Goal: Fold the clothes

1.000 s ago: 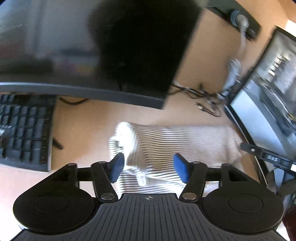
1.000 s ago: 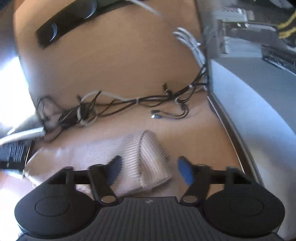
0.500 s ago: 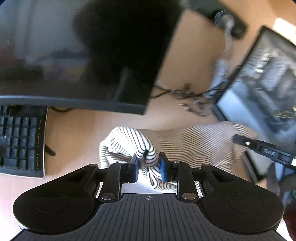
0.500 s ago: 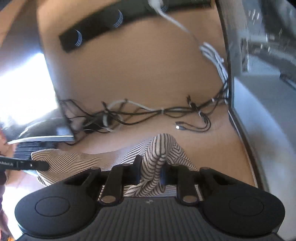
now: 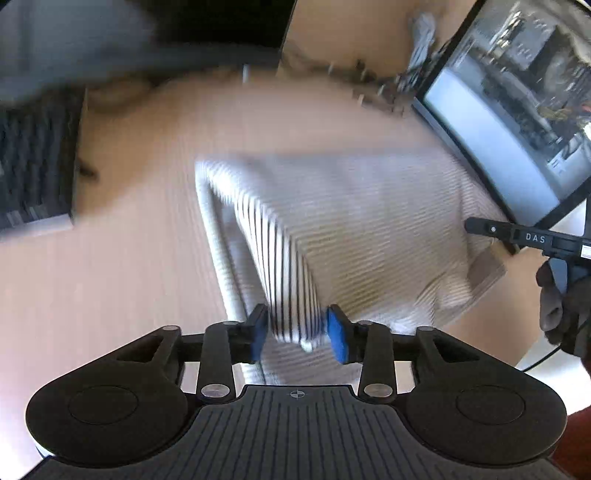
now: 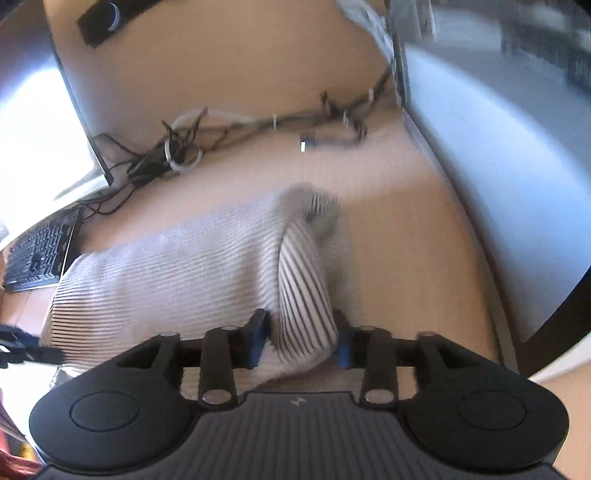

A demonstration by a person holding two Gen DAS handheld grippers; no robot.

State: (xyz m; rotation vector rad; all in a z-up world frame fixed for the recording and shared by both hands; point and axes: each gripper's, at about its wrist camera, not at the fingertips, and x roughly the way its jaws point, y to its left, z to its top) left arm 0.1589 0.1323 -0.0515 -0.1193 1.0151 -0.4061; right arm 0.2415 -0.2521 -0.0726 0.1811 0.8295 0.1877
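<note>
While tilted downward, both grippers' jaws, just reopening, straddle striped garment folds.

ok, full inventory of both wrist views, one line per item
striped garment: 1, white with dark stripes, on the desk, a fold between each gripper's fingers
desk: 1, light wood
keyboard: 1, black, desk's left side
monitors: 2, dark, one behind the keyboard, one lit at right
cable bundle: 1, black and white, back of desk
black bar: 1, far back
left gripper: black, blue pads, jaws have just been opening
right gripper: same
</note>
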